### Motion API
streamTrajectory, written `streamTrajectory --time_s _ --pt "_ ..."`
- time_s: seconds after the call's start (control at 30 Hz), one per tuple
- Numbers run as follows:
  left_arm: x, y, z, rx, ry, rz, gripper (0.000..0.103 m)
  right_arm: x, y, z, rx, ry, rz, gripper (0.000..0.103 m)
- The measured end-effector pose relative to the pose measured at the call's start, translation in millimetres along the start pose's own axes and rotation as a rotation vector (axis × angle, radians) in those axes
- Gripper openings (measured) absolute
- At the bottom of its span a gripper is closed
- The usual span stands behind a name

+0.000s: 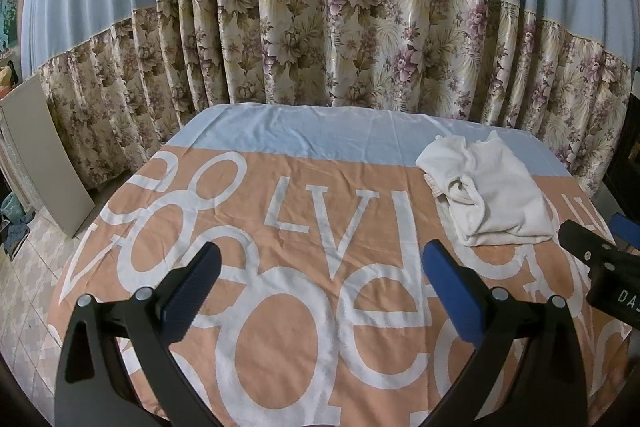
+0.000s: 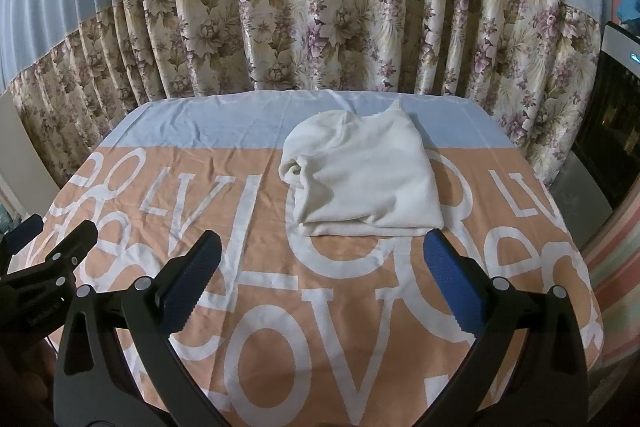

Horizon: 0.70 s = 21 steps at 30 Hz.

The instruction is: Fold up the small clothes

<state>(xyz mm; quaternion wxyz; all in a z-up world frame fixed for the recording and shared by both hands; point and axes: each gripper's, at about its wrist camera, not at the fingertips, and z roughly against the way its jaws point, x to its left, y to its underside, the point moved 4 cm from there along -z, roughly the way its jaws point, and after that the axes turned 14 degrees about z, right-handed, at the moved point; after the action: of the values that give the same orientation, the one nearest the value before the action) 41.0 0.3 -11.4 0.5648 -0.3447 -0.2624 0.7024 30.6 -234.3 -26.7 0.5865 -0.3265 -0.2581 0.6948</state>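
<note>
A small white garment (image 2: 362, 173) lies folded in a loose bundle on the table's far right part; it also shows in the left wrist view (image 1: 486, 185). My right gripper (image 2: 320, 283) is open and empty, hovering just in front of the garment's near edge. My left gripper (image 1: 320, 285) is open and empty over the middle of the table, left of the garment. The right gripper's body shows at the right edge of the left wrist view (image 1: 600, 267), and the left gripper shows at the left edge of the right wrist view (image 2: 44, 259).
The table is covered by a peach and light-blue cloth (image 2: 200, 227) with large white letters. A blue and floral curtain (image 2: 320, 27) hangs close behind. A grey board (image 1: 44, 155) leans at the left over tiled floor. A dark appliance (image 2: 612, 115) stands at the right.
</note>
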Motion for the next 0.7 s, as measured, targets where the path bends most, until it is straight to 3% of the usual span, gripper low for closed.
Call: streamTrajectory --time_s 0.7 --pt "-1.1 5.4 -0.8 0.001 0.019 -0.016 0.101 0.4 -1.0 0.4 0.0 0.001 -0.001 0.1"
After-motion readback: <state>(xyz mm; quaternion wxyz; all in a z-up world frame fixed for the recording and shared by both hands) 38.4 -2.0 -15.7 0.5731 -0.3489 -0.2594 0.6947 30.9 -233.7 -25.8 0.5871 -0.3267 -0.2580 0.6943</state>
